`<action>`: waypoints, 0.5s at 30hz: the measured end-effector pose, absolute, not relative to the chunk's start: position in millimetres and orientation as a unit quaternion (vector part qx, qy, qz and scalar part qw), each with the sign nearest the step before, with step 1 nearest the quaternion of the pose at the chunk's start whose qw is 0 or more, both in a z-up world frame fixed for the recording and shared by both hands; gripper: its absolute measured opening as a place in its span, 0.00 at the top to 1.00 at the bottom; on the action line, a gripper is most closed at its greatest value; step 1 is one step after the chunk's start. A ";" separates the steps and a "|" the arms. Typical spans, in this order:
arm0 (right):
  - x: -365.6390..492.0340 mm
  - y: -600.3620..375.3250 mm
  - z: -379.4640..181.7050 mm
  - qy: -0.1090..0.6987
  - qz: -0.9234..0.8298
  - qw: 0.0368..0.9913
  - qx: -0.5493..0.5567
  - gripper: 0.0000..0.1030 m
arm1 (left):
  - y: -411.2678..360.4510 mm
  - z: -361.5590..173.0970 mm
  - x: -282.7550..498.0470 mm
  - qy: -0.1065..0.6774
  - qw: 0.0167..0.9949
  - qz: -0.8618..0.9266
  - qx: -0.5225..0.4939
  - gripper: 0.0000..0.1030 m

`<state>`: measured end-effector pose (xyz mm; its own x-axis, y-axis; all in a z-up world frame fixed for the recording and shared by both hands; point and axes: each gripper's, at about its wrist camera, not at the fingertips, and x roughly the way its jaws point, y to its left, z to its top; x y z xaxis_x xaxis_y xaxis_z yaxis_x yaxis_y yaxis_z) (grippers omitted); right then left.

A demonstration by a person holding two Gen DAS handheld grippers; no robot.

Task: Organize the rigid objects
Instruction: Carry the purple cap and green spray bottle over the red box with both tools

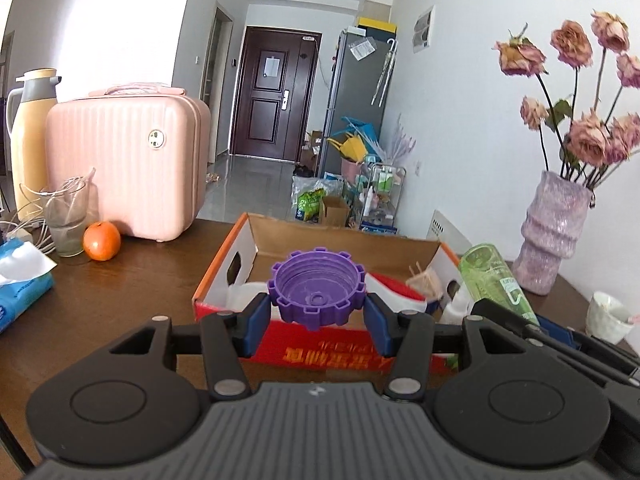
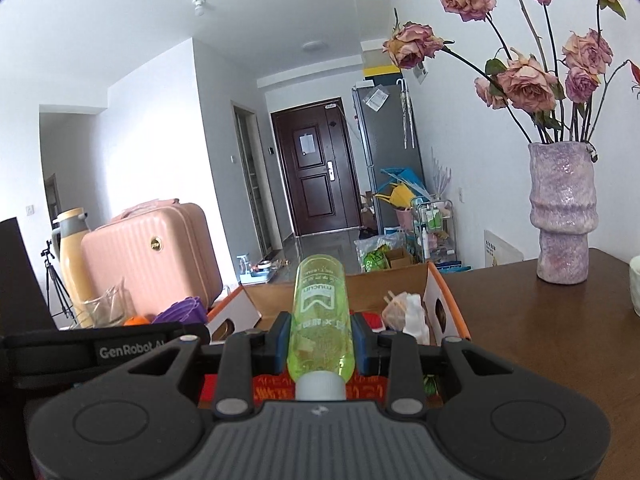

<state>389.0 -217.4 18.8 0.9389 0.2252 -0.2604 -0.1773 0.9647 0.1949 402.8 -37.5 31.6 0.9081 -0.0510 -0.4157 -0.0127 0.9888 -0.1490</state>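
Observation:
My left gripper (image 1: 318, 312) is shut on a purple toothed cap (image 1: 318, 288), held above the near wall of the open cardboard box (image 1: 344, 240). My right gripper (image 2: 320, 344) is shut on a clear green bottle (image 2: 320, 312) with a white cap toward me, pointing over the same box (image 2: 444, 300). The bottle also shows in the left wrist view (image 1: 492, 276), to the right of the purple cap. The purple cap shows at the left in the right wrist view (image 2: 182, 310). Inside the box lie a red item (image 1: 394, 286), a white item and a wrapped bundle (image 2: 400, 312).
On the dark wooden table (image 1: 132, 280) stand a pink case (image 1: 128, 164), a yellow thermos (image 1: 30, 140), a glass (image 1: 68, 220), an orange (image 1: 102, 241) and a tissue pack (image 1: 20, 280) on the left. A purple vase with dried roses (image 2: 562, 216) and a white cup (image 1: 608, 316) stand on the right.

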 end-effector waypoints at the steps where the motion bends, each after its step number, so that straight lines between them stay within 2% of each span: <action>1: 392.9 -216.7 19.0 0.141 0.102 0.981 0.085 0.71 | -37.3 32.3 407.2 0.213 0.974 -0.009 -0.076 0.49; 15: 442.8 -215.5 20.8 0.140 0.089 0.983 0.081 0.71 | -37.0 31.8 456.0 0.214 0.973 0.007 -0.083 0.49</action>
<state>442.8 -215.5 20.8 0.9447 0.1979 -0.2614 -0.1526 0.9711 0.1837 456.0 -37.0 31.8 0.9086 -0.0210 -0.4171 -0.0496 0.9862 -0.1577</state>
